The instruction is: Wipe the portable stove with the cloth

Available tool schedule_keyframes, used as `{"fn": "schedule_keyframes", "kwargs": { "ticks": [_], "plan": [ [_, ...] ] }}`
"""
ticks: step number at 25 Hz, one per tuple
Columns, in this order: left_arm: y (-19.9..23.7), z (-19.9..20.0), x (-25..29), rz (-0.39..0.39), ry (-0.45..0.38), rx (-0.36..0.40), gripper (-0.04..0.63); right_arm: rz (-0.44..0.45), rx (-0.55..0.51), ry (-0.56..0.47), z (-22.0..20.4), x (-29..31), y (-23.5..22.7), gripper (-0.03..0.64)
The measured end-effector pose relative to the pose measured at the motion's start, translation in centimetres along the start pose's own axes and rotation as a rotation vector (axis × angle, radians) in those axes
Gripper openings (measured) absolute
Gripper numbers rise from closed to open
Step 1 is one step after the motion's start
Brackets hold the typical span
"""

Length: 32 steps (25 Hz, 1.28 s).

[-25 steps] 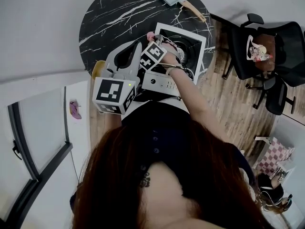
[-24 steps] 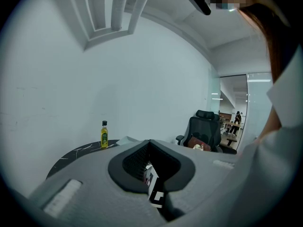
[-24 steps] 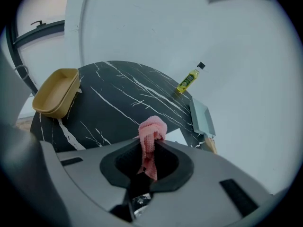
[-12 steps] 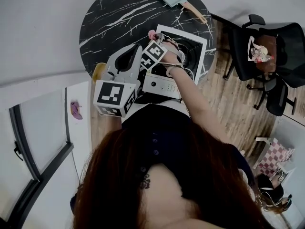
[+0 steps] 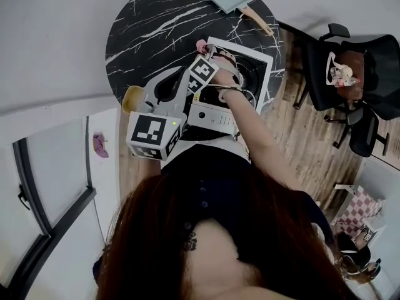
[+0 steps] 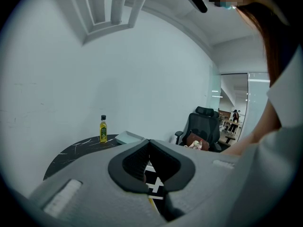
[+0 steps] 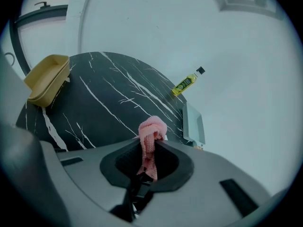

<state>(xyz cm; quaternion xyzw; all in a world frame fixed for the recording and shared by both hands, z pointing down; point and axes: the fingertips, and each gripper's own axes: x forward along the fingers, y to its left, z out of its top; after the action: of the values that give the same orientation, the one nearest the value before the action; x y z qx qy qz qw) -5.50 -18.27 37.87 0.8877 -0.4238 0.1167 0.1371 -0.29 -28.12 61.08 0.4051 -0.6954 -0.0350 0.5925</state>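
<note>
Pink knit cloth [image 7: 151, 135] is pinched tight in the right gripper's [image 7: 150, 146] jaws, at the 11 o'clock corner of the portable stove [image 5: 215, 116]. Can't tell if it touches the surface. Stove sits at the 5 o'clock edge of the black marble table [image 5: 156, 24]. Over the last second the right gripper barely shifted and the cloth kept to the same corner. Left gripper [image 6: 149, 143] slid back toward 7 o'clock, jaws pressed together with nothing between. Probably a pause or short strokes at that corner, with most of the stove top still to wipe.

Portable stove [image 5: 253, 74], white-framed, dark top, sat flat on table [image 5: 156, 24], pink knitted cloth [image 7: 152, 126] bunched, clamped in right gripper [image 7: 150, 148]
</note>
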Motion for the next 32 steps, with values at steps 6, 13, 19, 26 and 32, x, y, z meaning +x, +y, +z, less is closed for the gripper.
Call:
{"fn": "schedule_keyframes", "kwargs": {
  "ticks": [6,13,19,26,32],
  "plan": [
    [0.2,-0.2,-0.2,0.016,0.006,-0.005,0.012,-0.017,-0.011,-0.009,0.1,0.4,-0.8,0.054],
    [0.3,-0.5,0.1,0.021,0.018,-0.007,0.011,-0.021,-0.003,-0.017,0.4,1.1,-1.6,0.055],
    [0.7,-0.5,0.3,0.034,0.025,-0.007,0.012,-0.018,0.006,-0.011,0.5,1.9,-2.7,0.055],
    [1.5,-0.5,0.6,0.058,0.032,-0.010,0.012,-0.029,0.066,-0.038,1.0,2.4,-4.5,0.055],
    [1.7,-0.3,0.9,0.068,0.033,-0.010,0.011,-0.010,0.144,-0.067,1.1,3.1,-5.5,0.057]
  ]
}}
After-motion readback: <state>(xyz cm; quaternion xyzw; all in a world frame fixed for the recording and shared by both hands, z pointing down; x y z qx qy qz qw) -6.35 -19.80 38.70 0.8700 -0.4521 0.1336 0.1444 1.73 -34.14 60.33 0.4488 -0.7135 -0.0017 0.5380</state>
